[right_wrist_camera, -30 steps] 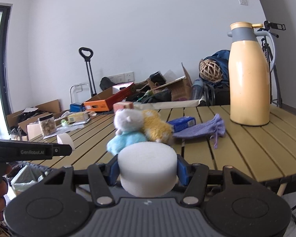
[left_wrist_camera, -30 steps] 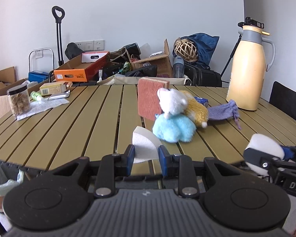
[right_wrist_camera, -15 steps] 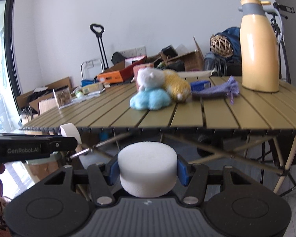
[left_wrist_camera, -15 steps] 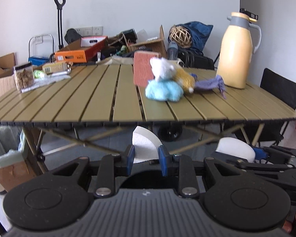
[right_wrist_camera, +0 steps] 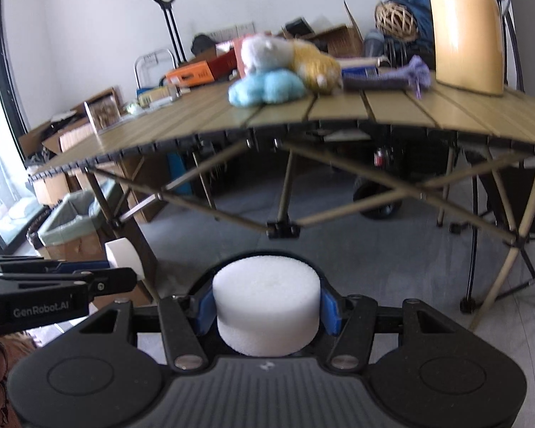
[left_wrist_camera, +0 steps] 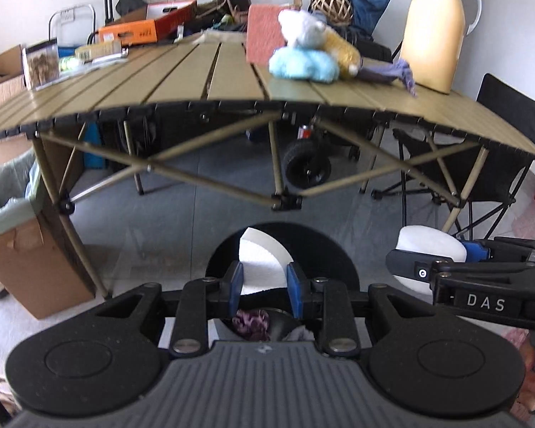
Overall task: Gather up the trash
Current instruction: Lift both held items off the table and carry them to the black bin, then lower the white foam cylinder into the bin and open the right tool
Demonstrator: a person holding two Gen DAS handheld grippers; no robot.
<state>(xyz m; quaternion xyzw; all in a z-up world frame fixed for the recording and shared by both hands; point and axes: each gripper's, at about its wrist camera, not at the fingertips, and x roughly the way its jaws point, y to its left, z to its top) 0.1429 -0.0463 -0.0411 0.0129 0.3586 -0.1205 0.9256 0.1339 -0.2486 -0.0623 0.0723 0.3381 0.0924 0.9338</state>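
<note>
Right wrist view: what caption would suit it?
Right hand-held gripper clutching a white foam puck, held below the slatted table.

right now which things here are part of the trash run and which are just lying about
Part of the job:
- white foam puck in the right claw
- white foam scrap in the left claw
- lined bin box

Lying about:
- plush toys
- yellow thermos
- purple pouch
- snack jar

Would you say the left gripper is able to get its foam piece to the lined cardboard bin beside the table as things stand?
Probably yes: the left gripper holds the foam piece, and only bare floor shows between it and the bin, whose top is open.
</note>
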